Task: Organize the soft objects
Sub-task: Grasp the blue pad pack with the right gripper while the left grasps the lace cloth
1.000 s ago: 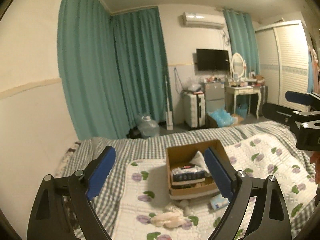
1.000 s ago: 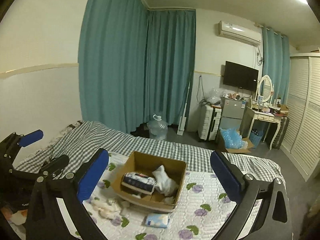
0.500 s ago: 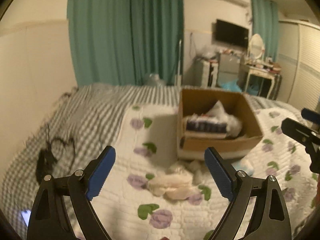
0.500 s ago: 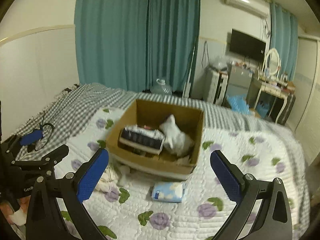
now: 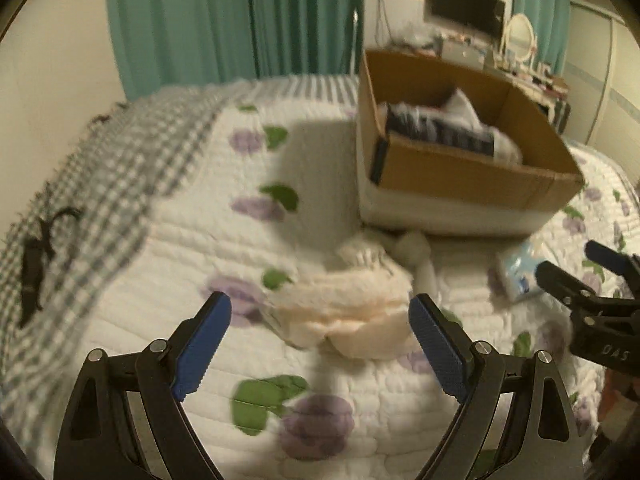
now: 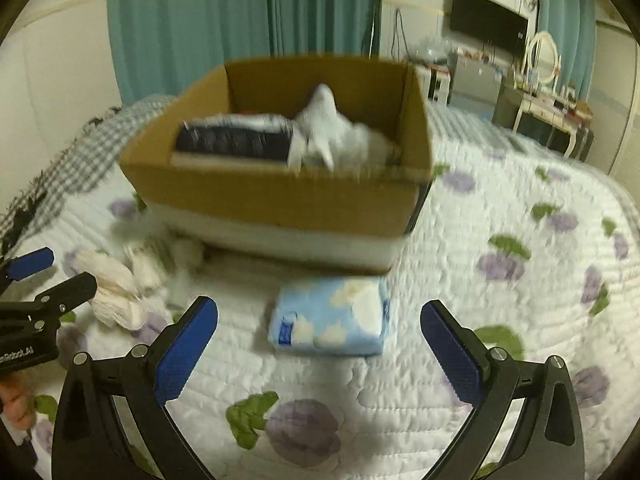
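A brown cardboard box (image 5: 472, 168) (image 6: 280, 196) stands on the floral quilt, holding a dark tissue pack (image 6: 236, 140) and a white soft item (image 6: 336, 132). In front of it lie a cream fluffy cloth (image 5: 352, 312) (image 6: 116, 288) and a light blue tissue pack (image 6: 330, 320) (image 5: 520, 276). My left gripper (image 5: 320, 320) is open, low over the quilt, with the cream cloth just ahead between its fingers. My right gripper (image 6: 318, 320) is open, with the blue pack just ahead between its fingers.
The white quilt with purple flowers (image 6: 520, 264) covers a grey checked bedspread (image 5: 100, 184). A black cable (image 5: 36, 256) lies at the bed's left. Teal curtains (image 6: 240, 20), a TV (image 6: 488, 20) and a dressing table (image 6: 548, 108) stand beyond the bed.
Both grippers have dropped and moved forward toward the bed. The box, cream cloth and blue pack now loom much closer. Both stay open.
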`<control>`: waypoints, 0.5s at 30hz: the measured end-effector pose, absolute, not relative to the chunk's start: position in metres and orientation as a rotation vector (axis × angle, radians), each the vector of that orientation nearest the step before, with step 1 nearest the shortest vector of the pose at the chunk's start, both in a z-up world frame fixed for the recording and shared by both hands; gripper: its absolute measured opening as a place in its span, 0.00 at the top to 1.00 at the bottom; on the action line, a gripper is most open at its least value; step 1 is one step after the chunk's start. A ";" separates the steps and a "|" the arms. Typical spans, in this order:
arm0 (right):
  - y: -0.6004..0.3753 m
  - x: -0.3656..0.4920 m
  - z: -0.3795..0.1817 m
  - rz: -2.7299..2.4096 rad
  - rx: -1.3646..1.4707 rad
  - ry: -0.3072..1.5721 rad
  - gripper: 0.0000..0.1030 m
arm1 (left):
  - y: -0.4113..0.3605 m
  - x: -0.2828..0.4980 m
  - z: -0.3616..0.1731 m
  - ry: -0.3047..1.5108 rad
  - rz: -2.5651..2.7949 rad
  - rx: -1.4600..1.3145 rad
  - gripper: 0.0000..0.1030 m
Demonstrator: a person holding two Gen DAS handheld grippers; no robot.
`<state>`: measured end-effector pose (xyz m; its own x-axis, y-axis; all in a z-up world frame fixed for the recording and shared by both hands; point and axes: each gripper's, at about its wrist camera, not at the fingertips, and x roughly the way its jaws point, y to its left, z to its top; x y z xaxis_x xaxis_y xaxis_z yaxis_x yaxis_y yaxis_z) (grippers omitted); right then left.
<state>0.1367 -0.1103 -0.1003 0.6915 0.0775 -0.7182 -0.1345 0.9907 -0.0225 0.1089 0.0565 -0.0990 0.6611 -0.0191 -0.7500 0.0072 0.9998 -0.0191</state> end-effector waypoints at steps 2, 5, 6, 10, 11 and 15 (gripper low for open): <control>-0.111 0.144 -0.110 0.116 -0.074 0.820 0.01 | 0.050 0.113 -0.109 0.885 -0.022 0.009 0.11; -0.112 0.160 -0.126 0.100 -0.079 0.864 0.07 | 0.039 0.123 -0.120 0.918 -0.038 0.035 0.11; -0.114 0.165 -0.130 0.094 -0.070 0.876 0.11 | 0.037 0.125 -0.123 0.925 -0.042 0.041 0.11; -0.117 0.172 -0.137 0.092 -0.062 0.901 0.28 | 0.029 0.135 -0.138 0.944 -0.047 0.075 0.13; -0.118 0.171 -0.136 0.093 -0.061 0.897 0.29 | 0.028 0.137 -0.142 0.950 -0.048 0.079 0.14; -0.122 0.167 -0.131 0.105 -0.048 0.883 0.31 | 0.029 0.135 -0.143 0.946 -0.064 0.063 0.38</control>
